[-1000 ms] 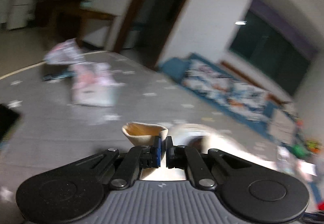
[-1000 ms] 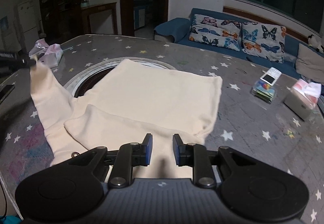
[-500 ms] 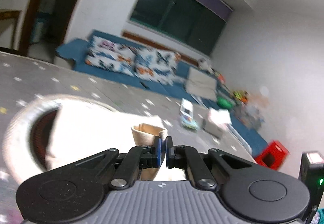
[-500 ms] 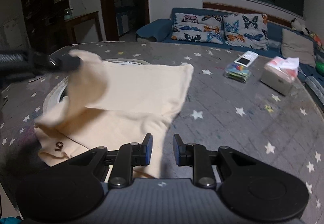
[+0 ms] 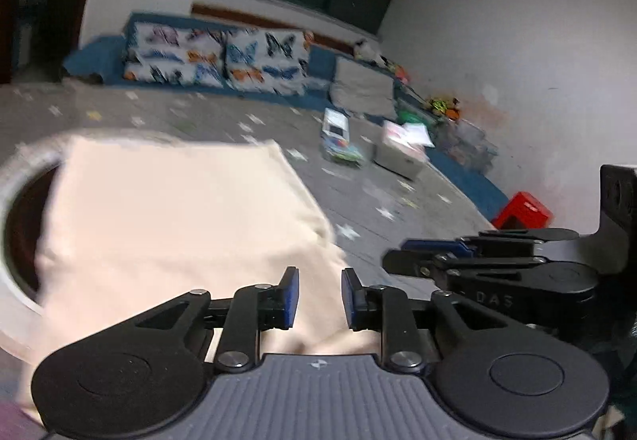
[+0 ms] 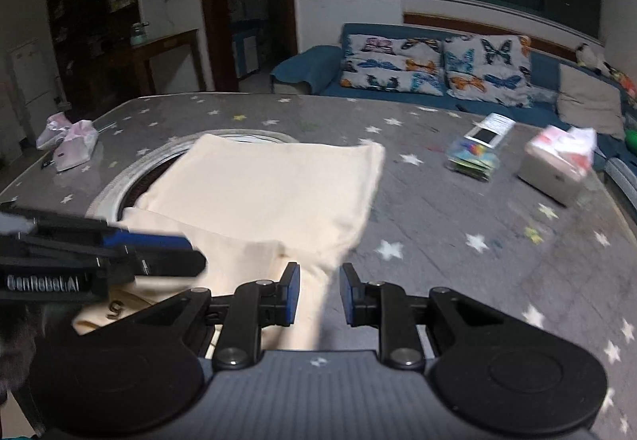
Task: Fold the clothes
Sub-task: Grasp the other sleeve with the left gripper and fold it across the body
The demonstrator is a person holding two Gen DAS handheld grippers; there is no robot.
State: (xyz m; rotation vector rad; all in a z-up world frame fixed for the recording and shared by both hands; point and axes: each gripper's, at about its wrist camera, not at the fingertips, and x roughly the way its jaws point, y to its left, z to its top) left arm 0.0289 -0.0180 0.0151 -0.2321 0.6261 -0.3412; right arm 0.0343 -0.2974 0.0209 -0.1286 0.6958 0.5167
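A cream garment (image 6: 270, 193) lies folded on the grey star-patterned table (image 6: 458, 261), and its near part bears a "5" mark (image 6: 115, 306). My left gripper (image 5: 316, 292) hovers low over the garment's (image 5: 167, 217) near right corner. Its jaws are opening; cloth shows beneath the gap, and the pads do not press on it. In the right wrist view the left gripper (image 6: 159, 253) reaches in from the left edge. My right gripper (image 6: 318, 288) stands open just above the garment's near edge, holding nothing. From the left wrist view it (image 5: 430, 257) sits close on the right.
A round rimmed opening (image 6: 131, 169) in the table lies partly under the garment. A tissue box (image 6: 557, 169) and a colourful packet (image 6: 475, 155) stand at the right, a pink bag (image 6: 71, 141) at the far left. A blue sofa (image 6: 430, 69) runs behind.
My left gripper swung to the right with the sleeve pinched, brought it over the garment, then parted its jaws and let the sleeve go. The right gripper shifted only slightly.
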